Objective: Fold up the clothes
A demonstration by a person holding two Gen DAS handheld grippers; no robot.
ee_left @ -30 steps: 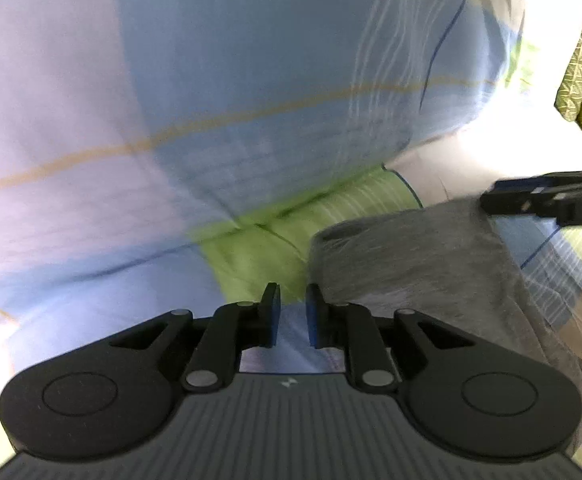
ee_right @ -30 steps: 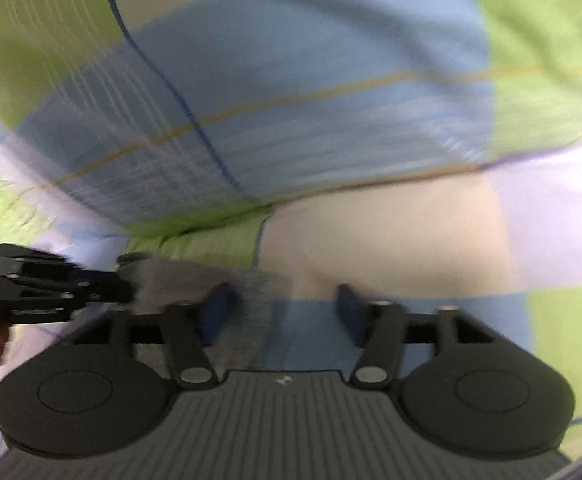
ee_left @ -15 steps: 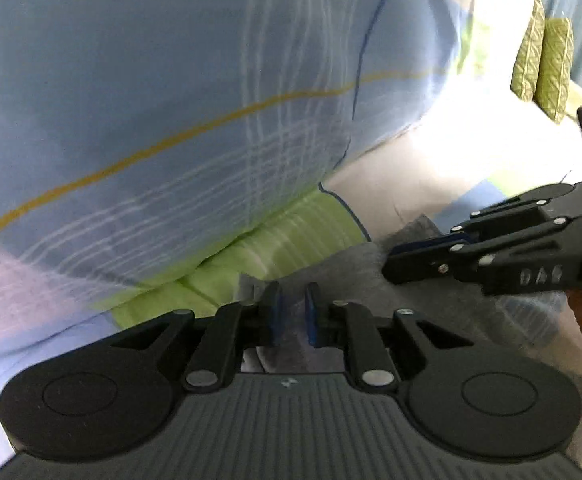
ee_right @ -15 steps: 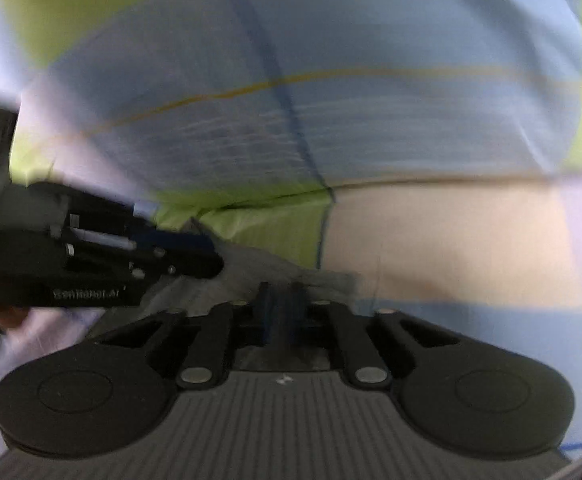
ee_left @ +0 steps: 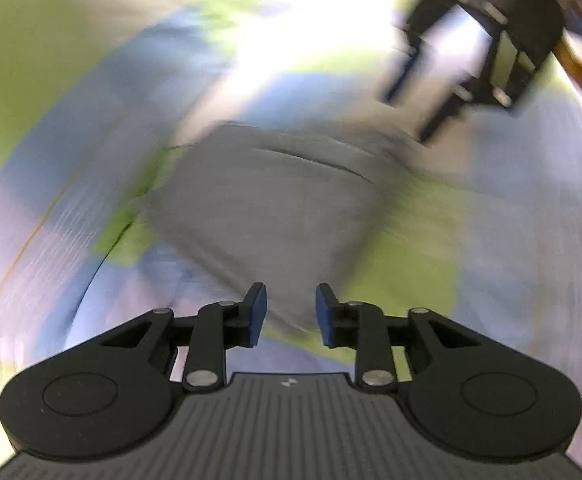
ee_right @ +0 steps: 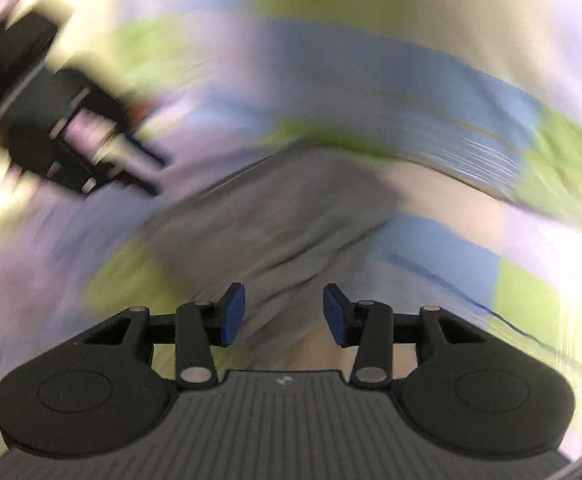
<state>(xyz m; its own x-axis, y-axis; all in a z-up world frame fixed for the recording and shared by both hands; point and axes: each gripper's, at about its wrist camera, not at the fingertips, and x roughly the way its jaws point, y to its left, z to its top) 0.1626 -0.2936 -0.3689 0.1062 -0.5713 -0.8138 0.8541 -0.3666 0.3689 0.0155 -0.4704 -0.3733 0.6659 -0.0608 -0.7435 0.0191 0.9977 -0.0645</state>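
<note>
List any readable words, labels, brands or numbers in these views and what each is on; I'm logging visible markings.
No readable text.
Left gripper: small white mark on its body, a symbol, no letters.
Right gripper: the same small mark.
Grey garment and checked bedsheet: blurred, no lettering visible.

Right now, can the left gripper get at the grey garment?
Probably yes. The left gripper, jaws opening with nothing between the pads, points at the folded grey garment on the checked bedsheet; the right gripper sits off to the side.
</note>
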